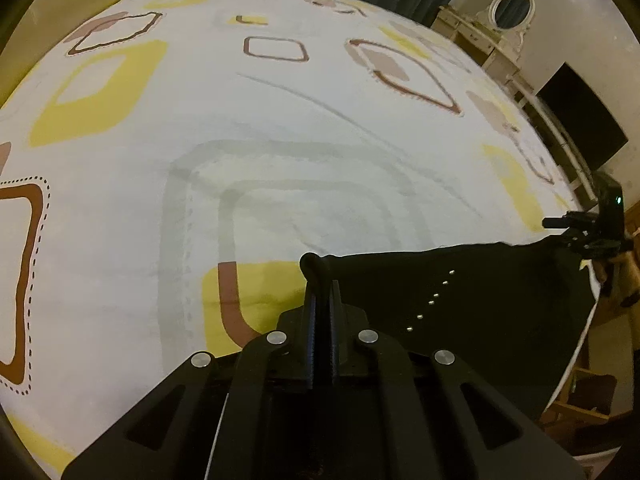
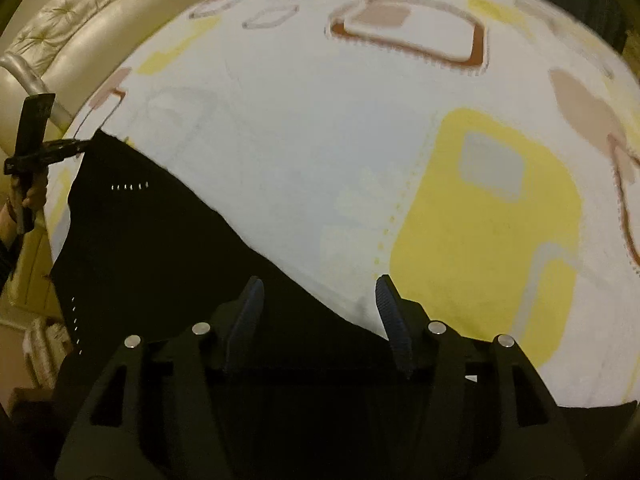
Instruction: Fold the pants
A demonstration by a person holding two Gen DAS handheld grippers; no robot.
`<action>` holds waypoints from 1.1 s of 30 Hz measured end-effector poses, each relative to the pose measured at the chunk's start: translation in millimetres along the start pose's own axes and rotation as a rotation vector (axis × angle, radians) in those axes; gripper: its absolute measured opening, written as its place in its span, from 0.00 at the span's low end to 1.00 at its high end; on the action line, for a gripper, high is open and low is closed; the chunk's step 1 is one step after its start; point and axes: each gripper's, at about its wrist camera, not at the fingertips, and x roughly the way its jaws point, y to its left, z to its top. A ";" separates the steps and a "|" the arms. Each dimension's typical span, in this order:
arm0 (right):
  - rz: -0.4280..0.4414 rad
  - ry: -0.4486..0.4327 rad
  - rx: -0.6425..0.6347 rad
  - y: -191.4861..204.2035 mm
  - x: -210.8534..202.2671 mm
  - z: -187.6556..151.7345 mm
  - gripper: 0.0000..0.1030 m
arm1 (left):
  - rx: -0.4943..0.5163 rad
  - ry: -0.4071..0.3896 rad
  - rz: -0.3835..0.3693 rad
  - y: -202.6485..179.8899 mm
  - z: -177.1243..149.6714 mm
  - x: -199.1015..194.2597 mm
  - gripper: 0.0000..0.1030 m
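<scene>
The black pants (image 1: 472, 304) with a row of small silver studs hang stretched over the near edge of the bed. My left gripper (image 1: 323, 276) is shut on one corner of the pants' top edge. In the right wrist view the pants (image 2: 160, 264) run from the left gripper (image 2: 78, 146) at far left down to my right gripper (image 2: 318, 286). The right gripper's jaws stand wide apart, with the pants' edge lying between and below them. The right gripper also shows in the left wrist view (image 1: 560, 224), at the pants' far corner.
The bed (image 1: 280, 140) has a white sheet with yellow and brown squares. A padded cream headboard (image 2: 80, 28) is at the left. A dressing table with an oval mirror (image 1: 508, 8) and a dark screen (image 1: 580, 116) stand at the right.
</scene>
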 end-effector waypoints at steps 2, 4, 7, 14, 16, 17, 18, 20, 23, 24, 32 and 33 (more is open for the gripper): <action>-0.019 0.056 -0.036 -2.5 9.3 1.0 0.57 | -0.003 0.019 0.008 1.9 1.9 9.4 0.05; -0.046 0.104 -0.064 -3.2 19.4 0.5 0.57 | -0.031 0.042 0.024 7.2 4.2 21.6 0.06; 0.018 0.120 -0.069 0.7 20.1 -2.3 0.07 | -0.063 0.051 0.034 14.5 5.3 31.6 0.06; -0.079 -0.115 -0.116 24.5 -37.7 -31.5 0.06 | -0.033 -0.055 -0.004 5.7 -4.4 -3.3 0.05; -0.101 -0.165 -0.130 38.6 -49.9 -44.9 0.06 | -0.049 -0.091 -0.037 4.8 -11.3 -20.2 0.05; -0.122 -0.192 -0.150 48.0 -58.3 -57.0 0.06 | -0.056 -0.112 -0.060 3.2 -16.9 -30.9 0.05; -0.133 -0.207 -0.159 51.5 -63.4 -66.1 0.06 | -0.058 -0.124 -0.073 0.3 -21.8 -38.9 0.05; -0.161 -0.241 -0.178 67.9 -72.7 -87.2 0.06 | -0.042 -0.149 -0.092 -8.1 -37.6 -57.6 0.05; -0.192 -0.273 -0.191 84.4 -80.9 -118.5 0.06 | -0.034 -0.170 -0.104 -20.8 -59.1 -75.5 0.05; -0.200 -0.283 -0.194 90.6 -79.8 -126.8 0.06 | -0.043 -0.175 -0.110 -24.1 -68.8 -81.2 0.05; -0.261 -0.299 -0.201 126.5 -59.7 -196.3 0.06 | -0.095 -0.171 -0.129 -33.2 -141.0 -107.5 0.05; -0.271 -0.303 -0.202 131.5 -56.3 -205.6 0.07 | -0.105 -0.164 -0.129 -32.4 -148.4 -107.7 0.05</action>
